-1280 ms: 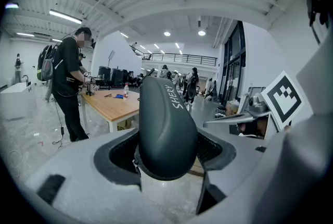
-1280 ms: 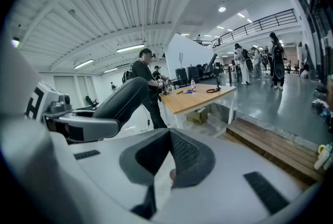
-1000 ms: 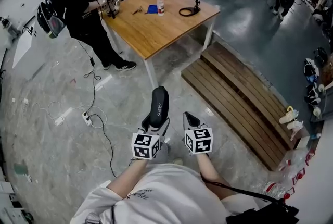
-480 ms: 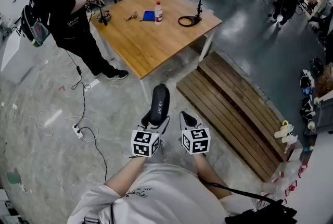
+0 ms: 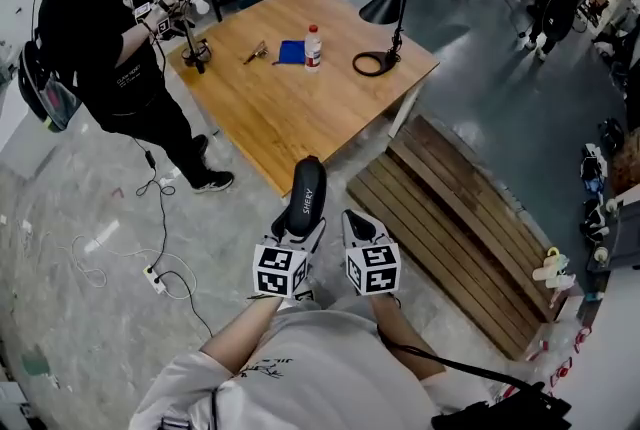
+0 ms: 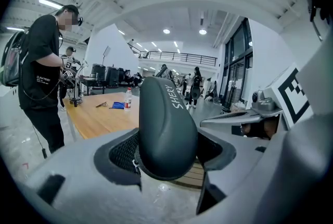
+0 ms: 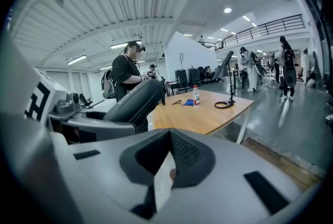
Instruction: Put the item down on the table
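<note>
At far left, a person in black [image 5: 100, 68] with a backpack [image 5: 45, 90], standing at the far-left corner of the wooden table [image 5: 290, 123]; lower down, on the concrete floor [image 5: 80, 338], a white power strip [image 5: 155, 279] with trailing cable. On the tabletop, left to right: a small metal tool [image 5: 258, 50], a blue cloth [image 5: 291, 51], a clear bottle [image 5: 313, 46] standing upright, and a black desk lamp [image 5: 384, 8] with a ring-shaped base. Nearer the camera, the left gripper [image 5: 298, 230], jaws spread wide and clamped on either side of a dark oblong case [image 5: 306, 193] (white lettering along its side), tilted up and forward. Not yet on the table: case in the air above the floor, with the table's near corner just ahead. Just beside it to the right, the right gripper [image 5: 358, 226], jaws drawn together with nothing between them. Further right, a slatted wooden platform [image 5: 460, 208] on the floor beside the table. At far right, clutter along the edge, too small to tell.
</note>
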### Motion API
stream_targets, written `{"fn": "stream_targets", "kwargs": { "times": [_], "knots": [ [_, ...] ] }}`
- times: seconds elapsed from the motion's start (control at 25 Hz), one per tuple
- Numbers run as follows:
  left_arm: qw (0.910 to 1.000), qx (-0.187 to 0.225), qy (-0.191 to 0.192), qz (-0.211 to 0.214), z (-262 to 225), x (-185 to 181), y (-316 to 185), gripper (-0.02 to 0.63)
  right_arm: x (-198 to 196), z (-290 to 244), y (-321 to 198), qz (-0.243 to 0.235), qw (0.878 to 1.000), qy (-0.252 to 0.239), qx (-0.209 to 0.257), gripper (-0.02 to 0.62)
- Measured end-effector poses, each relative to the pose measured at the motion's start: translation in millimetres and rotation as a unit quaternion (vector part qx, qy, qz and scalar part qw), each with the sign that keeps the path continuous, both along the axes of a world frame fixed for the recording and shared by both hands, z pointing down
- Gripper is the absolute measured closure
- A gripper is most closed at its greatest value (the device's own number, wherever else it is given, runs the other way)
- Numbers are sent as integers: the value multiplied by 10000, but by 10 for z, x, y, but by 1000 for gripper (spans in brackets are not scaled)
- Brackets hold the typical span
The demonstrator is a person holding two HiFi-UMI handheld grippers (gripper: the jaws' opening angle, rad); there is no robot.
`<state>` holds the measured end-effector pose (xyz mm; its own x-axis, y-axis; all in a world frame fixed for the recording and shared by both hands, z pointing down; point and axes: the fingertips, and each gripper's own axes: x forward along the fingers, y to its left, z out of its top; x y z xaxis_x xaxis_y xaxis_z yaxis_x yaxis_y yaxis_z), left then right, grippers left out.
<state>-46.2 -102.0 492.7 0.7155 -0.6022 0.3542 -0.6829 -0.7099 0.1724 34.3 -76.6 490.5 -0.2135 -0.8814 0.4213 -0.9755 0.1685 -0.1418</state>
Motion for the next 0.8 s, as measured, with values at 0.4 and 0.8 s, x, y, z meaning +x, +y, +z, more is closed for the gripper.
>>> {"fn": "stream_targets", "kwargs": {
  "times": [0.4, 0.8],
  "knots": [
    [9992, -242, 48, -325, 116, 134, -390, 287, 138, 63, -549, -371, 9992, -15, -172, 594],
    [9980, -393, -113, -490, 215, 256, -574, 287, 280, 152, -771, -586, 9978, 2, -298, 594]
  ]
}}
